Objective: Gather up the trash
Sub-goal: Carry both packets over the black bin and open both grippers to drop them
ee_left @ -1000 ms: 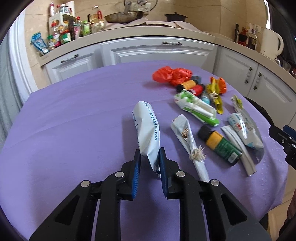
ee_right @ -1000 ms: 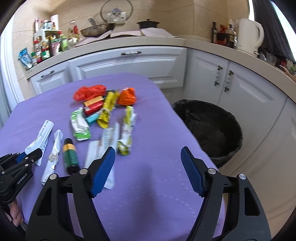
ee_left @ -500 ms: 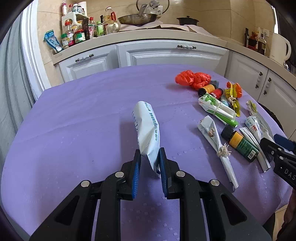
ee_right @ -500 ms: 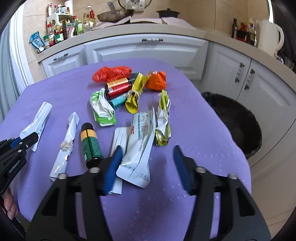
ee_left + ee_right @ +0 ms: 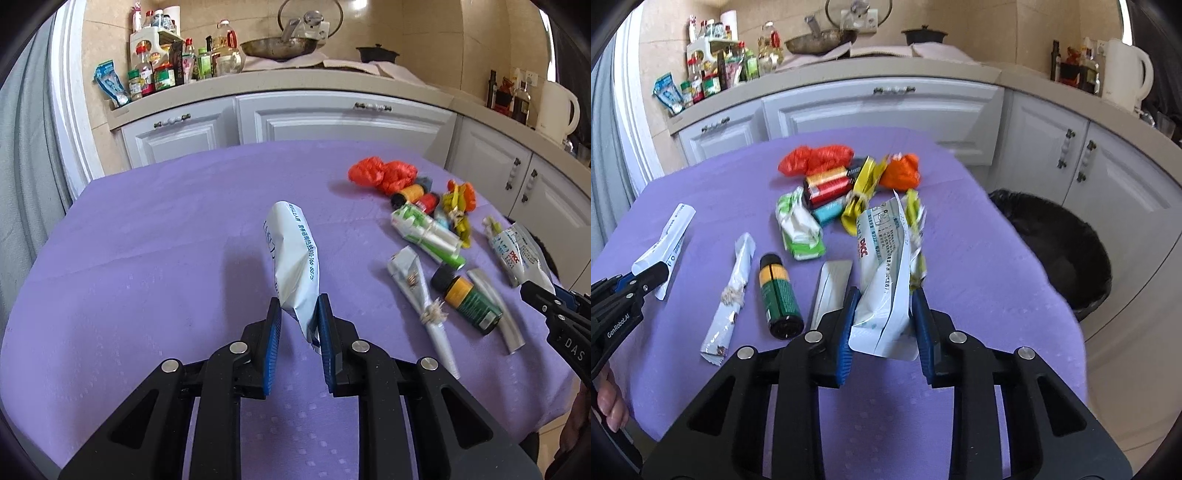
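Note:
My left gripper [image 5: 297, 317] is shut on the lower end of a white wrapper with blue print [image 5: 291, 254], which stands up from the purple table [image 5: 147, 258]. My right gripper [image 5: 882, 306] is closing its jaws, and both pads press on a white pouch with red letters [image 5: 882, 266], raised at the table's right side. A blurred yellow-green wrapper [image 5: 918, 225] sits right behind the pouch. In the right wrist view, the left gripper [image 5: 646, 277] and its wrapper [image 5: 670, 240] show at the far left.
Loose trash lies on the table: a green bottle [image 5: 777, 291], a twisted white wrapper [image 5: 733, 288], a red bag [image 5: 812, 160], cans and an orange bag [image 5: 901, 171]. A black-lined bin [image 5: 1071, 236] stands on the floor to the right. White cabinets ring the back.
The right gripper's jaws went from wide apart to closed on the white pouch and raised it off the table. The left gripper kept its hold on the wrapper and shifted a little.

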